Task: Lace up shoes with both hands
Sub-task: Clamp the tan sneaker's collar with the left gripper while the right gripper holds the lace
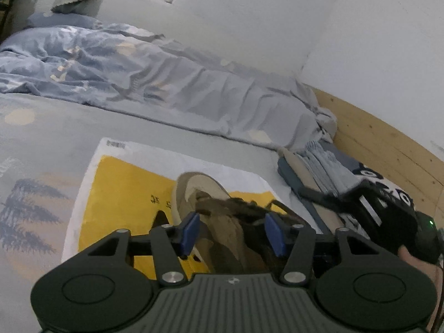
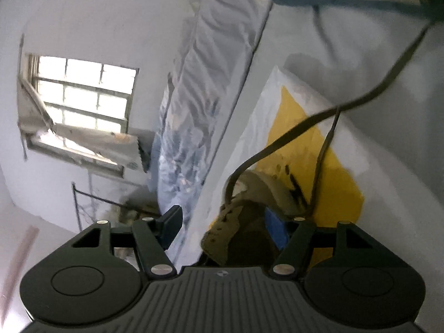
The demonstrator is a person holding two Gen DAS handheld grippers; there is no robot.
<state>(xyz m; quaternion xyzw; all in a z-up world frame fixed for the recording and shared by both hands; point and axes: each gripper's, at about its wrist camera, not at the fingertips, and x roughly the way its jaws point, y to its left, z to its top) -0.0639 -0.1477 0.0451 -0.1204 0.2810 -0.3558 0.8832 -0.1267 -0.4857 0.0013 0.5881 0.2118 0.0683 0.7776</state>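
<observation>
Left gripper [image 1: 231, 231] low centre of the left view: jaws part open, straddling the shoe [image 1: 211, 216] around its throat. Can't tell if the blue pads [image 1: 190, 231] actually press on it; looks like a loose brace to keep the shoe from sliding while the other side works the lace.

Right gripper [image 2: 222, 226] bottom centre of the right view: jaws wide, nothing pinched. Shoe tongue [image 2: 224, 230] sits between them, untouched as far as I can see. View is rolled hard, so the bed runs up the frame.

Lace [image 2: 310, 122]: dark, flat, slack. Runs from the shoe's front, mid-frame, up to the upper right, a second strand hanging beside it. Neither gripper has it.

Shoe: tan and olive suede, cream toe, tongue flopped open, mostly unlaced by the look of it. Lies on a yellow-and-white bag [image 1: 122, 183] on the grey bedsheet [image 1: 50, 144].

Beyond: folded clothes [image 1: 319, 166] at right, rumpled blue quilt [image 1: 125, 66], window [image 2: 83, 94] far back.
</observation>
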